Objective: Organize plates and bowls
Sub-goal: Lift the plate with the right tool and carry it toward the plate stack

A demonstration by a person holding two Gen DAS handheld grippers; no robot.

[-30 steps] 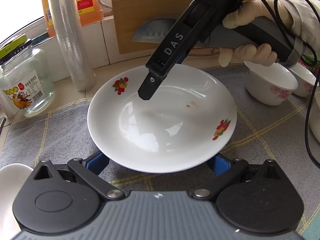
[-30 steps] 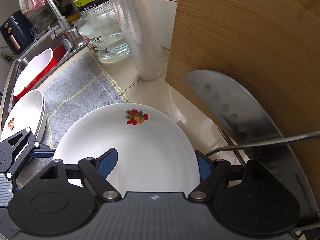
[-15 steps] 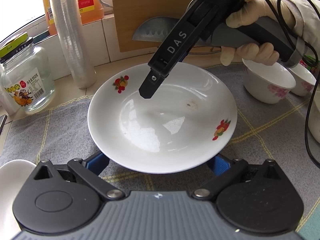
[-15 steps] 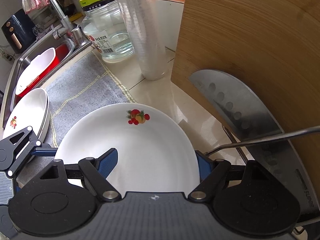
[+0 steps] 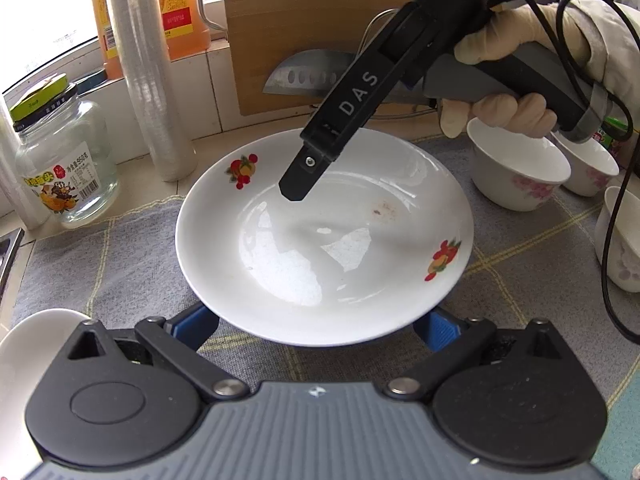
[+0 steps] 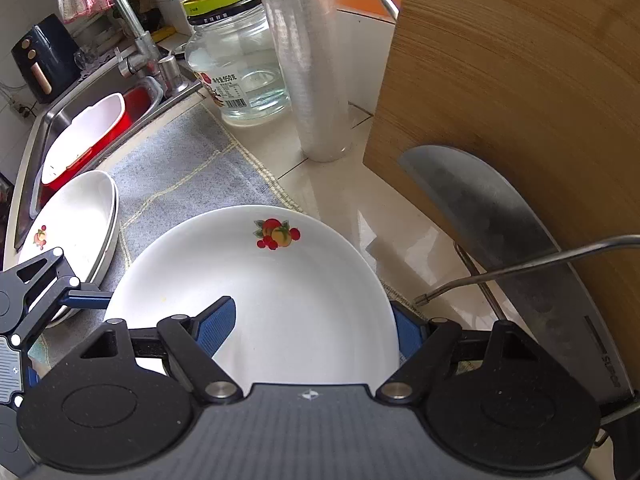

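The left hand-held gripper (image 5: 318,322) stood open under the near rim of the plate (image 5: 324,240) on the desk (image 6: 332,188). The right hand-held gripper (image 6: 308,328) straddled its far rim, unclenched. Beyond, bowls (image 5: 516,172) were unstacked; two plates (image 6: 76,232) were already piled.

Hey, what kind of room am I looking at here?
Most likely a home kitchen counter: a sink with a faucet, a wooden cutting board with a cleaver leaning on it, and a fruit-print plate on a cloth.

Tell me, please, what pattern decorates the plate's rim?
Red-and-orange fruit sprigs on the white plate, clearest in the left wrist view.
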